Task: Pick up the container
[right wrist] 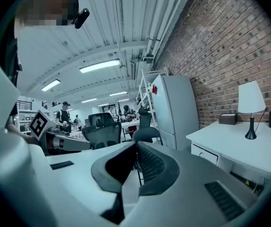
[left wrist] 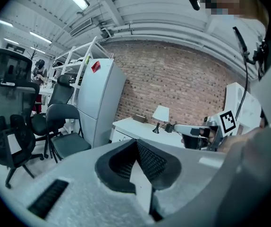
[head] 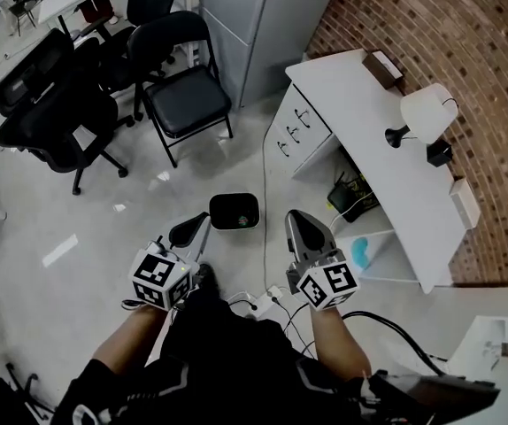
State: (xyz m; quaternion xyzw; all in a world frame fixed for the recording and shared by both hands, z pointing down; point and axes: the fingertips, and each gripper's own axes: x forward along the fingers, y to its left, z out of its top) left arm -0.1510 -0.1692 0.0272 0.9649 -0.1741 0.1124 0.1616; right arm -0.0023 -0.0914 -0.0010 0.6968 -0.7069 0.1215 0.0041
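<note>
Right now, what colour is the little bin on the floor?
The bin is black; the head view shows it best.

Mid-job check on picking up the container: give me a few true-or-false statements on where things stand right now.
1. Both the left gripper and the right gripper have their jaws together with nothing between them. True.
2. The black container sits on the white desk. False: it is on the floor, ahead of the person, and in the head view it shows between the two grippers.
3. A lamp with a white shade stands on the white desk. True.
4. The black folding chair lies tipped over. False: it stands upright on its legs near the grey cabinet.
</note>
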